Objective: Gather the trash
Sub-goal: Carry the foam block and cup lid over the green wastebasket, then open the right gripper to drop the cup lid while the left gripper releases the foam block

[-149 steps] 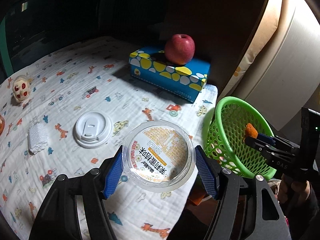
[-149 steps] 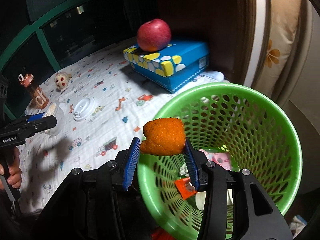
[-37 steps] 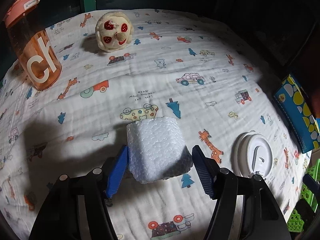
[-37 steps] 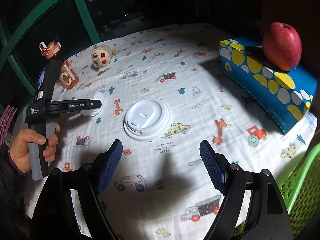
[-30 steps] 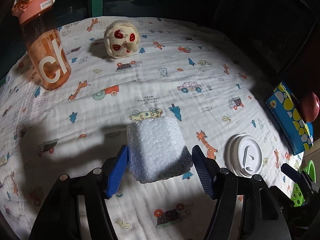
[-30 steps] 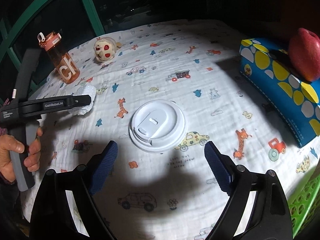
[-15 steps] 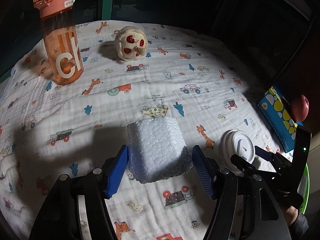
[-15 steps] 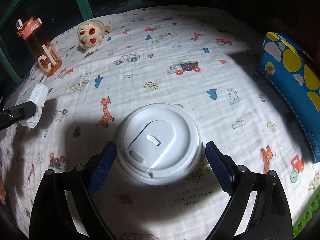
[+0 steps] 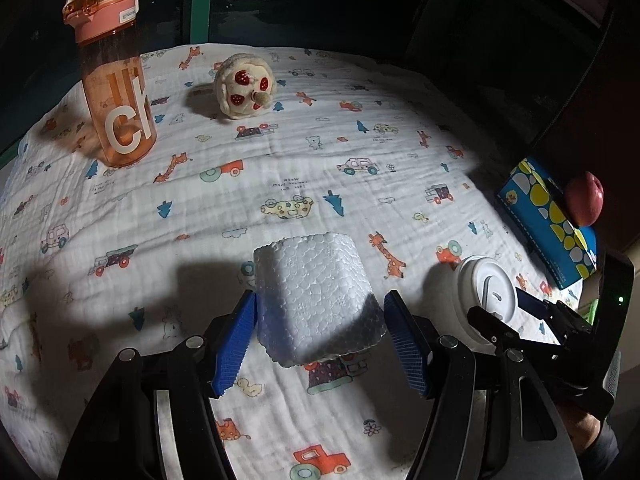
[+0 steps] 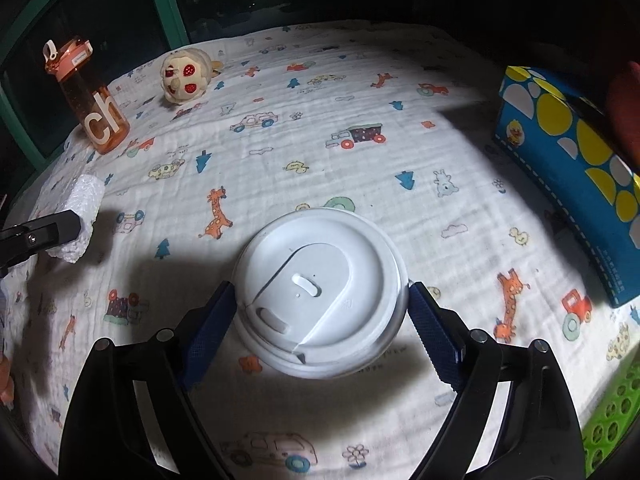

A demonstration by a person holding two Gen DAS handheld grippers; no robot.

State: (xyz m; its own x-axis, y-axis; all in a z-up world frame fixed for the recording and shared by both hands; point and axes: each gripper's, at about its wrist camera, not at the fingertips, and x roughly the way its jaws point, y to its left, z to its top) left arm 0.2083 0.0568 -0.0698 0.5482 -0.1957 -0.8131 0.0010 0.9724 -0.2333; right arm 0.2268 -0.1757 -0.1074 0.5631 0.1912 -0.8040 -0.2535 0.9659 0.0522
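Gripping a white styrofoam block (image 9: 316,296) at lower centre with the left gripper (image 9: 320,336), lifting clear of the printed cloth (image 9: 280,160); closing the right gripper (image 10: 320,320) on the white cup lid (image 10: 320,292), pads touching its rim at frame centre

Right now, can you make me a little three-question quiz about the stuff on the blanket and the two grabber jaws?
1. True or false: the foam block sits between the left gripper jaws.
2. What does the right gripper have between its jaws? A) apple B) white cup lid C) plush toy
3. Fill in: the apple rests on the blue ____.

Key: 1 true. 2 B. 3 tissue box.
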